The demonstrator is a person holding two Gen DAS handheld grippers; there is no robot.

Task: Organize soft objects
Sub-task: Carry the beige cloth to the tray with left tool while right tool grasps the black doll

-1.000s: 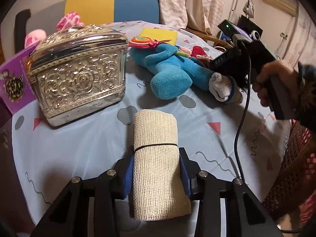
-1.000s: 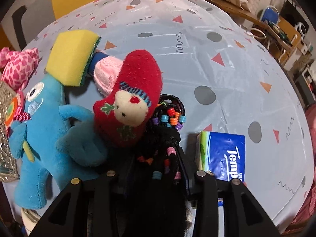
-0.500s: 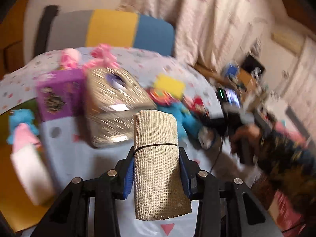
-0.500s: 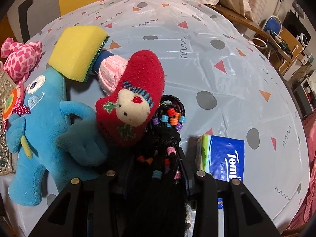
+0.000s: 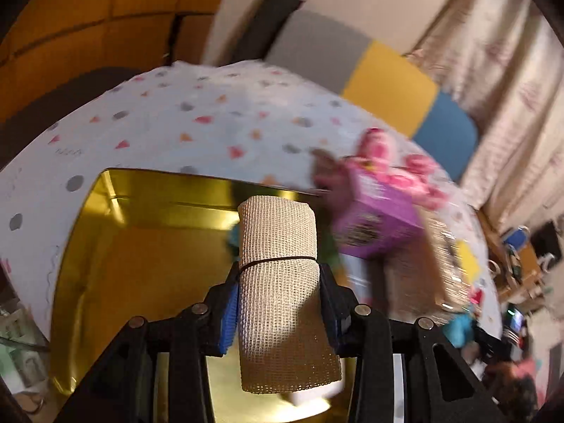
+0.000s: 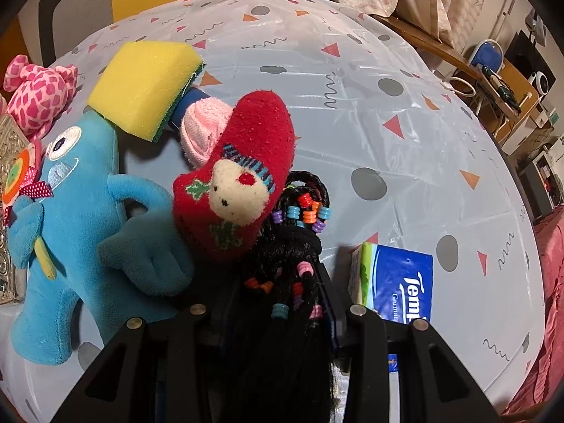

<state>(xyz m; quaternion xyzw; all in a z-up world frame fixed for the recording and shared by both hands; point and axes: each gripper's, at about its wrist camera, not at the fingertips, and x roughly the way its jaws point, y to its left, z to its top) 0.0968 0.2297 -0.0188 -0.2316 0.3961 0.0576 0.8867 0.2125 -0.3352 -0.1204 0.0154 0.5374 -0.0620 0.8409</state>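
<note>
We see a gold tin [image 5: 105, 232], lid off; our left gripper [image 5: 278, 303] clasps a bandage roll [image 5: 280, 282] pointing forward above it; our right gripper [image 6: 278, 303] clasps a beaded black hairpiece [image 6: 296, 282].

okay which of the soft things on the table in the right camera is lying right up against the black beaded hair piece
The red fuzzy sock with the cream face: its lower edge overlaps the black beaded hairpiece that the right gripper clamps. The blue plush toy and yellow sponge sit farther left.

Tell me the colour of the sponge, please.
The sponge is yellow with a green underside; the right wrist view shows it best.
</note>
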